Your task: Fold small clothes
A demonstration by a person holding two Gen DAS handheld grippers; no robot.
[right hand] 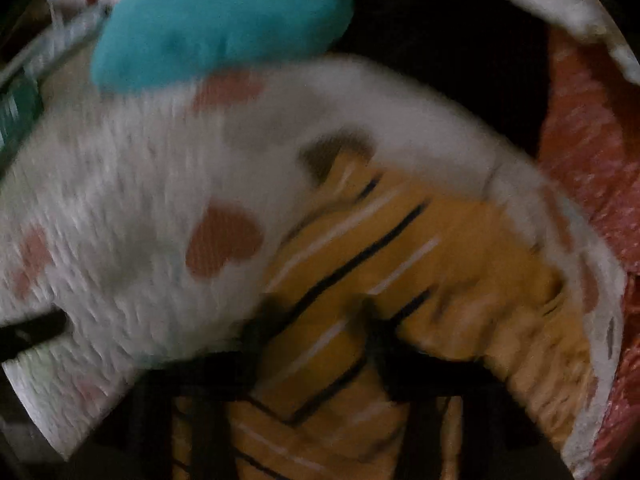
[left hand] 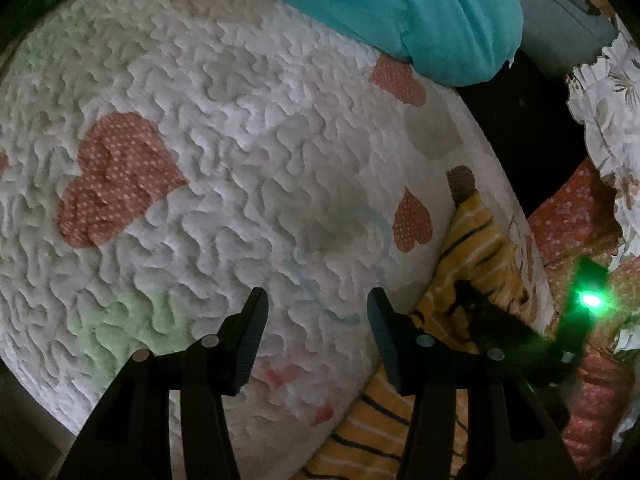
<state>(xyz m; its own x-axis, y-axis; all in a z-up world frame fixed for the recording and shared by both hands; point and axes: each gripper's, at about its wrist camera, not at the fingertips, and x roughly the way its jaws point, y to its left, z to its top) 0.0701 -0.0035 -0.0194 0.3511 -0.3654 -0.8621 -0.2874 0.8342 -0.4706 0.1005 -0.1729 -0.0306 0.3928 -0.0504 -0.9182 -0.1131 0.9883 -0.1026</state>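
A yellow garment (left hand: 472,240) with black and white stripes lies crumpled on the right edge of a white quilt (left hand: 240,140) printed with hearts. My left gripper (left hand: 318,308) hovers open over bare quilt just left of the garment, with nothing between its fingers. My right gripper (left hand: 468,294), a green light glowing on its body, reaches down onto the garment from the right. The right wrist view is badly blurred. There the right gripper (right hand: 318,312) is shut on the yellow garment (right hand: 440,248), with striped fabric bunched between its dark fingers (right hand: 264,320).
A teal cloth (left hand: 400,12) lies at the far edge of the quilt, also seen as the teal cloth (right hand: 224,20). Red flowered fabric (left hand: 576,208) and a white frilled fabric (left hand: 612,112) lie beyond a dark gap on the right. A grey object (left hand: 560,20) sits at top right.
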